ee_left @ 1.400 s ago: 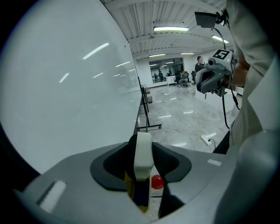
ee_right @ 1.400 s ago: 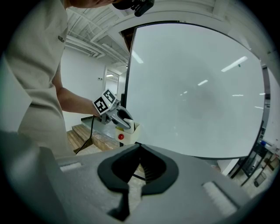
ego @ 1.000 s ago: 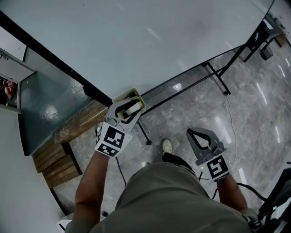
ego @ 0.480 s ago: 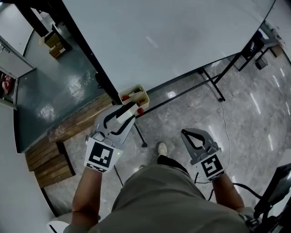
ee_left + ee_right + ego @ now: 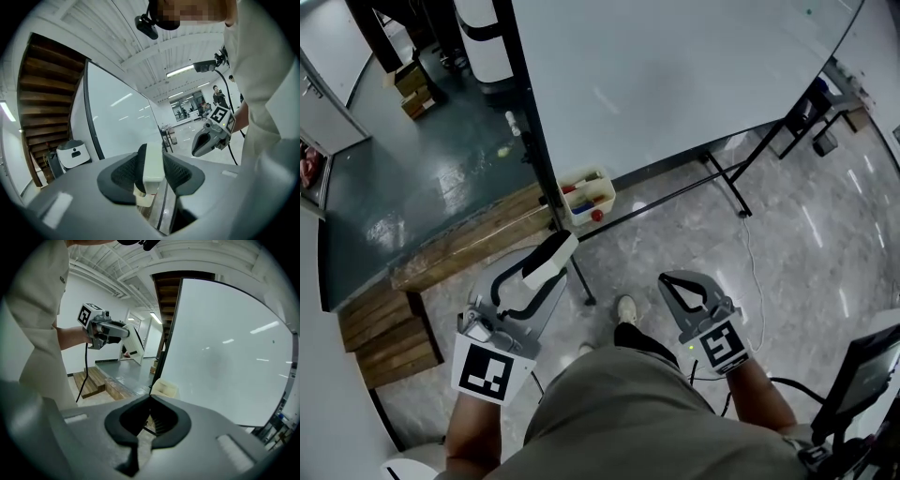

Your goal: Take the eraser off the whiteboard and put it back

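My left gripper (image 5: 553, 255) is shut on the white eraser (image 5: 549, 260), a slim block standing between the pads (image 5: 153, 161). It hangs in the air, back from the whiteboard (image 5: 675, 75) and below the cream marker tray (image 5: 586, 195) at the board's lower left corner. In the left gripper view the whiteboard (image 5: 117, 117) stands ahead at the left. My right gripper (image 5: 672, 281) is shut and empty, held low over the floor; its own view shows the tips (image 5: 150, 401) meeting, with the tray (image 5: 164, 387) and whiteboard (image 5: 229, 348) beyond.
The tray holds red markers. The board's black stand legs (image 5: 722, 178) spread over the grey tiled floor. Wooden steps (image 5: 389, 333) and a wooden platform edge (image 5: 469, 248) lie at the left, and a white robot-like unit (image 5: 483, 37) stands behind the board. A cable (image 5: 750, 272) trails on the floor.
My left gripper has pulled back and down from the tray with the eraser still in its jaws. The right gripper has drifted slightly left. The head view now takes in more of the room.
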Motion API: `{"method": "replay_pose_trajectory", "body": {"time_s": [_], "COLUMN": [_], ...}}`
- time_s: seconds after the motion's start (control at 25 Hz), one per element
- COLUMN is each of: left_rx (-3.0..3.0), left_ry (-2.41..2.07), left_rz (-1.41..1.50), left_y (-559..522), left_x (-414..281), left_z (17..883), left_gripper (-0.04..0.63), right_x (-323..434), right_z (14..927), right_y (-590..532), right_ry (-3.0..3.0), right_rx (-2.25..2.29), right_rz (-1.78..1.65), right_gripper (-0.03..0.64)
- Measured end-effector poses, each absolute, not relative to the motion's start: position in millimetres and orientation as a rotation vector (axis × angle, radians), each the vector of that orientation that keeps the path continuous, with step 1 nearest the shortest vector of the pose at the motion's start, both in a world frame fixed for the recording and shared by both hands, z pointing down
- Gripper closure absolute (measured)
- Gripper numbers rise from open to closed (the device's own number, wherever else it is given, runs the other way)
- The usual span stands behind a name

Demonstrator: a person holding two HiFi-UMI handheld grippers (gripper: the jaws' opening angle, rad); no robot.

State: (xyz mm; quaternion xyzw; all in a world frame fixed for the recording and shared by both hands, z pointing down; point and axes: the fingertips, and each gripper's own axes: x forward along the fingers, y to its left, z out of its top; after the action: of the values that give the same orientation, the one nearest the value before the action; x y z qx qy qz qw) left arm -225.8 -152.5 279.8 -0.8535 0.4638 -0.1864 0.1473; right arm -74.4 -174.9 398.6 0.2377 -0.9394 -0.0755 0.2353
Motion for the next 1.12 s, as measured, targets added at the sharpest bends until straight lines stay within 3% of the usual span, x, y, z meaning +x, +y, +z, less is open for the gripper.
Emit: {"method": "replay_pose_trajectory", "body": {"time_s": [1.12], "left_rx": [-2.487], "left_ry": [1.310], "left_rz": [-0.444], "left_y": [-21], "left_x": [-245], "left_z": [267], "left_gripper": [0.428], "right_x": [-133], "right_z": [400], "right_y": [-87], "right_ry": [-2.578], "right_rx": [0.543], "right_rz": [-0.251], "right_gripper": [0.615]}}
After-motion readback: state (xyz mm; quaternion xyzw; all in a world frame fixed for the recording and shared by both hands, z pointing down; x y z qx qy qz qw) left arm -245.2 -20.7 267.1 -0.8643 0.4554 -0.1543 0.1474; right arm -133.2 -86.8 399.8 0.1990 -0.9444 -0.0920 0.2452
